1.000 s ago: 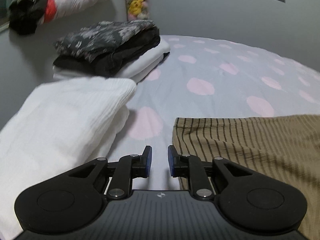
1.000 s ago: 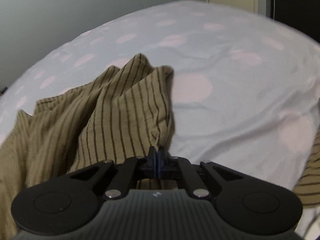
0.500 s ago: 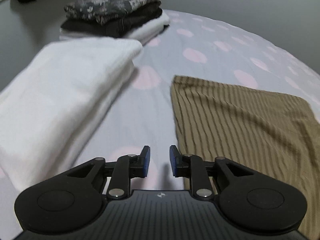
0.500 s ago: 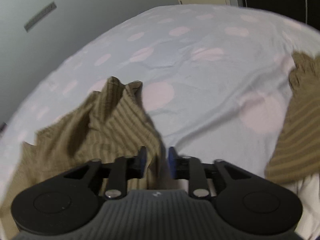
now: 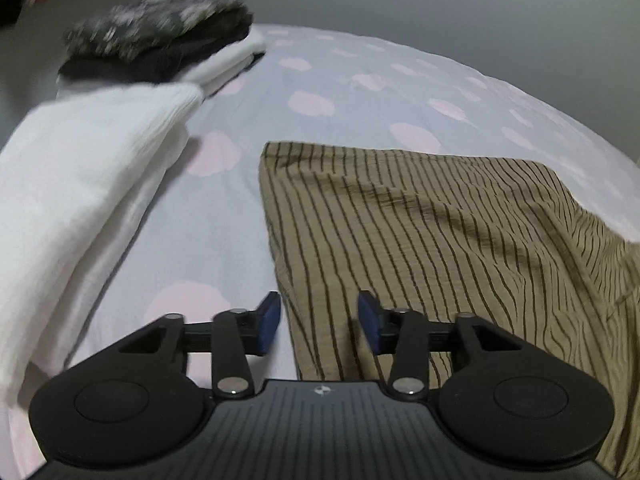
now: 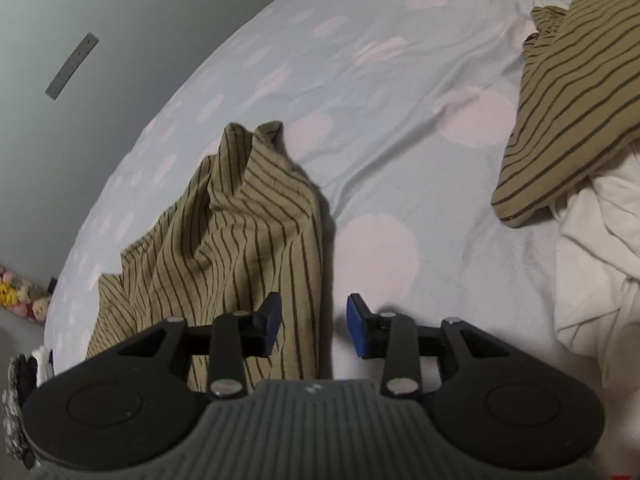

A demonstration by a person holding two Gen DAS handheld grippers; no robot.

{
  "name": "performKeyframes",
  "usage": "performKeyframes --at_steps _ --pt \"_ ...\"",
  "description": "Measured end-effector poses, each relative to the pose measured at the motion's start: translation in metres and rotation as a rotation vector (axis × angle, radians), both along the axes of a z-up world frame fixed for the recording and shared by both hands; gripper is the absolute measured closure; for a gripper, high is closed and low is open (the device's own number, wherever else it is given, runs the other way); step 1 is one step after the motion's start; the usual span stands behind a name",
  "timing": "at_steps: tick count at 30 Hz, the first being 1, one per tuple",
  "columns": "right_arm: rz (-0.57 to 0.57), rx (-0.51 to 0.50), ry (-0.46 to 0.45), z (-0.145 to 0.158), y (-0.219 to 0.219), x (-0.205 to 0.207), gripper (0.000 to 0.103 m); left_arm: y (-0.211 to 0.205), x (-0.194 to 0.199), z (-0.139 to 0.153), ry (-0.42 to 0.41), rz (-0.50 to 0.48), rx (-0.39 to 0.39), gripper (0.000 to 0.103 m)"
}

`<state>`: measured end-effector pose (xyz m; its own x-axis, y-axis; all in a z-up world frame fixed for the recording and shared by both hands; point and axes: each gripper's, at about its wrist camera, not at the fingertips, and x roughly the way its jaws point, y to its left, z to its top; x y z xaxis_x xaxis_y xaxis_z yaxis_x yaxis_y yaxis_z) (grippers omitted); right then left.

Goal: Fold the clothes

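While both grippers sit spread apart and empty, the tan cotton garment with thin dark stripes (image 5: 420, 232) lies on the pale blue bedsheet with pink dots (image 5: 340, 92).
Left gripper (image 5: 319, 322) straddles its near left edge, right gripper (image 6: 313, 322) straddles its rumpled right edge. Folded white ribbed cloth (image 5: 80, 184) sits just left of it, with a stack of folded dark and white clothes (image 5: 160, 52) behind. Another tan striped piece (image 6: 568, 100) rests on crumpled white fabric (image 6: 600, 264), well apart.
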<state>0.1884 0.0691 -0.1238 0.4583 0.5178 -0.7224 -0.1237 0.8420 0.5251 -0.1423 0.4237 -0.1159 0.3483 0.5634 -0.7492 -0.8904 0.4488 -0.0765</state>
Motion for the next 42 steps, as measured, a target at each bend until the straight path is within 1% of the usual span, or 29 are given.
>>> performKeyframes --at_steps 2,4,6,7,8,9,10,11,12,15,17,19,20,22,25,27,29,30,31,32,33,34,35,36,37,39,40,41,42 --pt "0.019 -0.026 0.003 -0.002 0.004 0.000 0.063 -0.006 0.006 -0.001 0.025 -0.033 0.031 0.061" --pt "0.036 -0.050 0.007 -0.004 0.008 0.001 0.063 -0.011 0.013 -0.005 0.072 -0.057 0.048 0.061" --pt "0.050 -0.069 0.006 -0.007 0.012 0.001 0.063 -0.008 0.017 -0.015 0.117 -0.066 0.012 0.062" --pt "0.053 -0.074 0.005 -0.008 0.013 0.002 0.063 -0.005 0.016 -0.021 0.130 -0.061 -0.019 0.064" --pt "0.054 -0.077 0.004 -0.009 0.013 0.002 0.063 -0.004 0.015 -0.021 0.123 -0.055 -0.024 0.065" --pt "0.053 -0.079 0.007 -0.009 0.014 0.003 0.063 -0.003 0.013 -0.022 0.116 -0.050 -0.029 0.073" --pt "0.051 -0.079 0.012 -0.011 0.013 0.004 0.063 -0.002 0.012 -0.023 0.109 -0.045 -0.034 0.083" --pt "0.049 -0.079 0.017 -0.013 0.013 0.005 0.063 -0.001 0.010 -0.023 0.101 -0.039 -0.037 0.095" --pt "0.049 -0.080 0.018 -0.013 0.013 0.005 0.063 -0.002 0.008 -0.019 0.090 -0.034 -0.026 0.098" --pt "0.049 -0.081 0.020 -0.014 0.012 0.005 0.063 -0.007 0.001 -0.008 0.055 -0.019 0.006 0.099" --pt "0.049 -0.083 0.021 -0.014 0.012 0.006 0.063 -0.010 -0.003 0.000 0.031 -0.006 0.027 0.099" --pt "0.049 -0.084 0.022 -0.015 0.012 0.006 0.063 -0.007 -0.014 0.008 0.005 0.047 0.033 0.099" --pt "0.049 -0.084 0.023 -0.015 0.012 0.006 0.063 -0.003 -0.019 0.008 0.004 0.079 0.025 0.099" --pt "0.048 -0.085 0.025 -0.016 0.012 0.007 0.063 0.010 -0.027 0.001 0.038 0.141 -0.034 0.099" --pt "0.047 -0.083 0.027 -0.016 0.012 0.007 0.063 0.014 -0.028 -0.003 0.048 0.156 -0.063 0.097" --pt "0.046 -0.083 0.028 -0.016 0.011 0.008 0.063 0.017 -0.029 -0.005 0.055 0.166 -0.082 0.094" --pt "0.047 -0.084 0.027 -0.016 0.011 0.008 0.063 0.020 -0.030 -0.007 0.060 0.175 -0.099 0.092" --pt "0.047 -0.083 0.028 -0.016 0.011 0.008 0.063 0.019 -0.031 -0.005 0.044 0.174 -0.099 0.087" --pt "0.046 -0.083 0.029 -0.016 0.011 0.007 0.063 0.019 -0.035 -0.002 0.022 0.174 -0.116 0.083" --pt "0.044 -0.081 0.032 -0.015 0.009 0.007 0.063 0.018 -0.038 0.001 -0.003 0.174 -0.133 0.075" --pt "0.042 -0.078 0.029 -0.013 0.008 0.005 0.063 0.016 -0.044 0.004 -0.046 0.169 -0.159 0.068" --pt "0.040 -0.074 0.026 -0.011 0.006 0.004 0.063 0.014 -0.049 0.005 -0.089 0.163 -0.191 0.065" --pt "0.041 -0.067 0.015 -0.008 0.005 0.002 0.063 0.011 -0.052 0.004 -0.116 0.157 -0.225 0.061" --pt "0.041 -0.064 0.011 -0.005 0.003 0.000 0.062 0.009 -0.055 0.004 -0.141 0.149 -0.259 0.059" --pt "0.041 -0.060 0.008 -0.003 0.002 -0.003 0.062 0.007 -0.055 0.002 -0.149 0.137 -0.287 0.059" --pt "0.049 -0.048 0.033 -0.003 0.001 -0.007 0.062 0.006 -0.051 -0.001 -0.124 0.121 -0.303 0.059" --pt "0.053 -0.046 0.042 -0.003 0.002 -0.009 0.062 0.005 -0.047 -0.002 -0.094 0.107 -0.301 0.060" --pt "0.057 -0.044 0.049 -0.003 0.002 -0.011 0.062 0.004 -0.042 -0.004 -0.065 0.092 -0.303 0.062" --pt "0.063 -0.043 0.041 -0.002 0.003 -0.013 0.062 0.002 -0.037 -0.007 -0.038 0.073 -0.313 0.068"
